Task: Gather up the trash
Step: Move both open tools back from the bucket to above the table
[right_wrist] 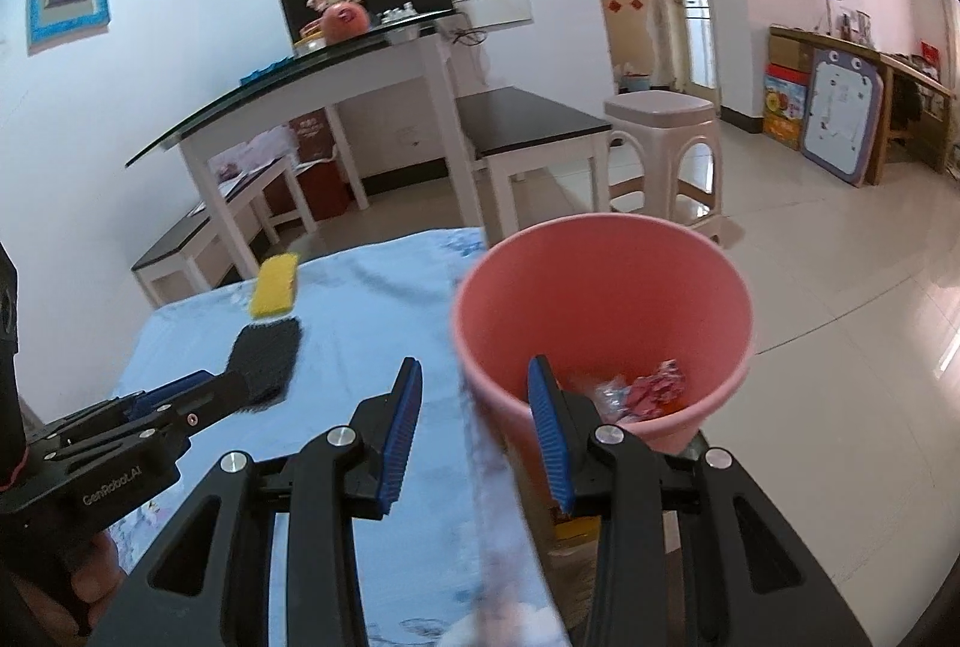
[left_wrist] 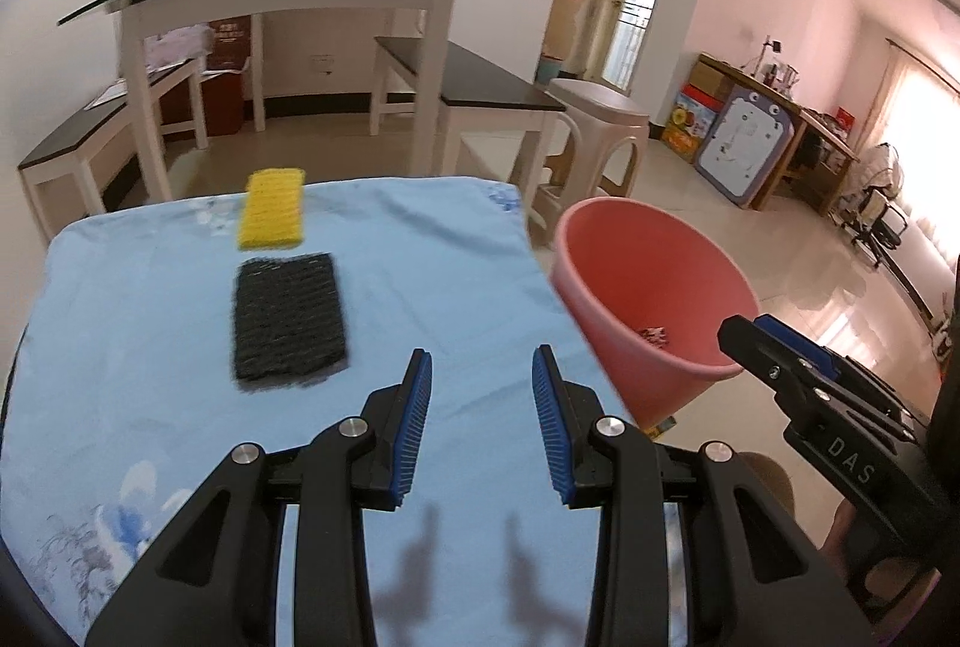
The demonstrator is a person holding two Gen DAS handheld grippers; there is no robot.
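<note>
**Trash collection: both grippers empty, bin partly filled**

Left wrist view. Left gripper [left_wrist: 482,365] hangs over the light blue cloth-covered surface [left_wrist: 150,323], its blue-padded jaws standing partly apart with nothing between them. Ahead and to the left lie two flat rectangular pads on the cloth: a black scouring pad [left_wrist: 291,323] nearer, and a yellow sponge pad [left_wrist: 271,210] beyond it, the two near but apart. The pink plastic waste bin [left_wrist: 618,251] stands just off the right edge of the surface, with dark crumpled scraps visible on its bottom. The right gripper [left_wrist: 741,332] shows from the side, near the bin's front rim.

Right wrist view. The right gripper [right_wrist: 474,371] points across the edge of the surface toward the waste bin [right_wrist: 492,317]; its jaws stand partly apart and hold nothing. Inside the bin lie crumpled wrappers [right_wrist: 645,389], pink and clear, which appear to be trash already deposited. The left gripper [right_wrist: 231,377] appears side-on at lower left, its tip in front of the black scouring pad [right_wrist: 270,353]; contact cannot be confirmed.

Step in hand, as a judgement: transit between deposits, with neither gripper loaded. If the two pads count as trash, the next move calls for lowering one gripper over the black pad, closing on an edge because the pad lies flat, then carrying it over the bin rim before release.
</note>
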